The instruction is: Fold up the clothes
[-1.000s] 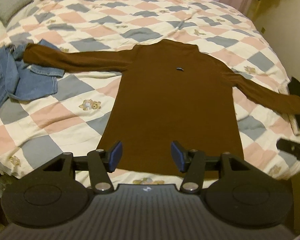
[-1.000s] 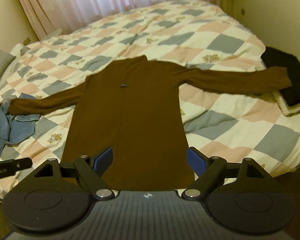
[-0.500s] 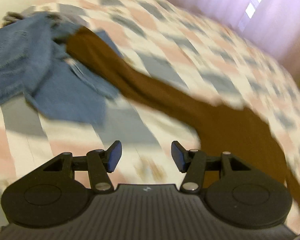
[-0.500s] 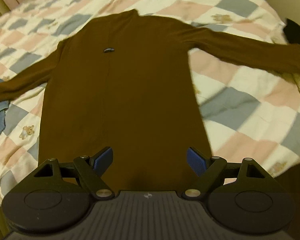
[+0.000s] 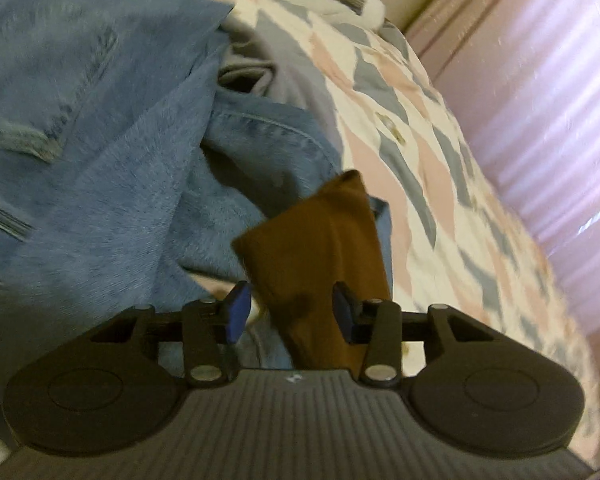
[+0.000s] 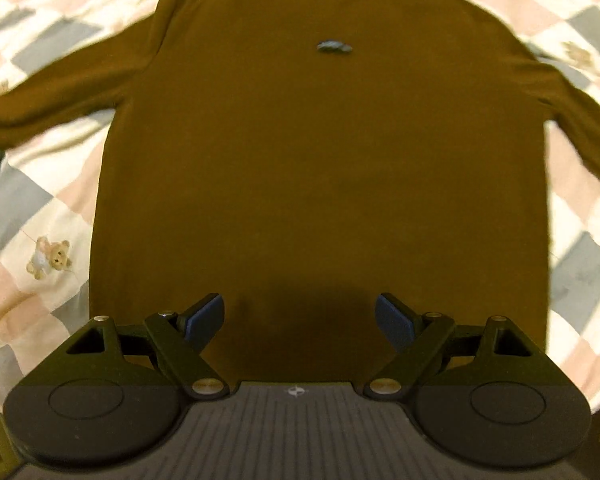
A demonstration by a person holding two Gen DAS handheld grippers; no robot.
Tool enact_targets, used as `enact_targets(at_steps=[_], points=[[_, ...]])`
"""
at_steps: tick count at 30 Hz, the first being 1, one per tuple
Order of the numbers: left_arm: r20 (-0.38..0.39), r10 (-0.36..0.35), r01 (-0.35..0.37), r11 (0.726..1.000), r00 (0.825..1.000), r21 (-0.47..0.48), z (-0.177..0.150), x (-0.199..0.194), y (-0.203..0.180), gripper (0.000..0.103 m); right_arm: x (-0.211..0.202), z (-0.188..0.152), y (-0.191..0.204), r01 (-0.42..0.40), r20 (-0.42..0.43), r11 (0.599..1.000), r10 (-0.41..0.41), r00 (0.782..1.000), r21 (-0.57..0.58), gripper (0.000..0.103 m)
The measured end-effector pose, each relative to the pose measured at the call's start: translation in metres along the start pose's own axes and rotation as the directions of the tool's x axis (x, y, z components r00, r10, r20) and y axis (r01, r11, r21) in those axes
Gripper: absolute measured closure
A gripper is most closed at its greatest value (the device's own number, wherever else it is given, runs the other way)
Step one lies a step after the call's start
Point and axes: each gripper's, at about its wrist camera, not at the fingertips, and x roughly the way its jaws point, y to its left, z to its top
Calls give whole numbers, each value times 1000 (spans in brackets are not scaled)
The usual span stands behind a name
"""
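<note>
On the left side of the bed, crumpled jeans lie under the cuff of the brown sweater's sleeve, which runs between the parted fingers of the left claw; it is open and grips nothing yet. Further right, the sweater lies flat on the checked quilt, face up, arms spread. The right claw hovers wide open over the hem, holding nothing. Folding seems barely begun: no crease is visible, and both sleeves and the body remain to fold.
</note>
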Motion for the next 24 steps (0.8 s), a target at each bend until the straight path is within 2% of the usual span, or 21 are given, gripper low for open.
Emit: enact_targets(at_steps=[2,4,6,8,9,11,13,14,16,18,20,21,23,24], points=[[-1,-34,34,998,999,-51,-1,10,9,70,10,6,10,3,-21,1000,-4,1000,-25,18],[0,-62,62,995,998,-80,-4,15,15,79,16,11,17,-1,-31,999,-1,1000,-47,18],[19,-54,55,997,998,-46,-7,8,12,102,21,14,24,-6,-39,998,3,999,-68,18],[61,-51,48,997,997,54,-14,-8,-3,103,22,16,29,-19,-35,996,15,999,-89,18],[89,-54,42,990,995,138,-20,-22,-19,103,20,17,30,-25,-27,995,22,999,-101,18],[128,-104,59,947,986,315,-38,-50,-59,103,17,17,31,-32,-6,993,31,999,-118,19],[123,-193,112,870,973,479,-66,-73,-104,103,12,21,27,-56,23,991,60,998,-121,20],[101,-246,151,820,964,553,-84,-83,-126,103,9,23,22,-76,47,991,82,996,-113,21],[12,-341,246,701,940,669,-130,-95,-166,102,2,29,8,-132,110,988,141,984,-79,23],[-100,-407,337,567,908,752,-183,-101,-201,102,-6,38,-13,-212,191,977,214,958,-30,26],[-225,-430,418,433,875,799,-248,-100,-227,102,-9,47,-41,-301,267,953,281,922,38,27],[-283,-413,444,372,866,815,-280,-94,-235,102,-10,52,-56,-347,306,935,311,900,71,27],[-386,-340,480,260,857,838,-346,-77,-244,101,-8,60,-88,-441,388,887,360,848,141,27],[-414,-285,476,200,864,856,-379,-69,-246,99,-2,64,-100,-489,407,856,392,825,167,27]])
